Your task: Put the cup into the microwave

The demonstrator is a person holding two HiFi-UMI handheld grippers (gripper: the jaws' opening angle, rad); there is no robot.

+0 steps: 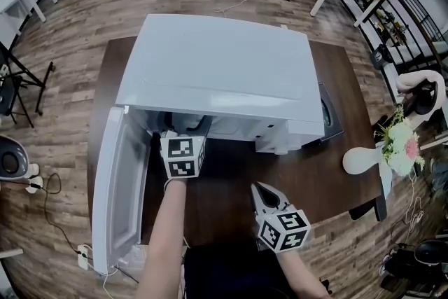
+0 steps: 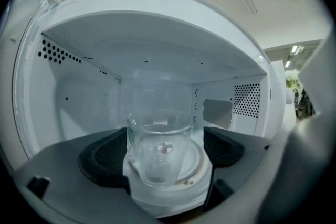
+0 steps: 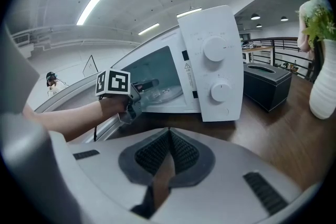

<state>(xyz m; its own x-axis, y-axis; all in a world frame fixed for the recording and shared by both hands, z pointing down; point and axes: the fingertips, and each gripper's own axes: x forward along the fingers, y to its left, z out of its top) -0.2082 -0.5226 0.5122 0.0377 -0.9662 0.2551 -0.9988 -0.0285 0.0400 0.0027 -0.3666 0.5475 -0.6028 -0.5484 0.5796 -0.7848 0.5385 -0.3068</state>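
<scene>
1. The door (image 1: 115, 199) of the microwave (image 1: 224, 73) is seen swung open at the left of the table (image 1: 339, 80).
2. The left claw (image 1: 185, 128) is reached into the cavity. Its jaws are spread wide and are clamped on nothing.
3. The cup (image 2: 159, 152) is found standing upright on the white turntable (image 2: 197, 168) inside the microwave, between the spread jaws. A gap is seen at its right side. The placing is judged done, with only the withdrawal and the door left.
4. The cup is clear glass, so it is judged stiff, fairly light, slippery and breakable. It would best be taken across the body below the rim and squeezed gently.
5. The right claw (image 1: 260, 192) is held over the table in front of the microwave, jaws closed together on nothing.
6. A vase (image 1: 364, 159) of flowers is seen at the table's right edge, well apart.
</scene>
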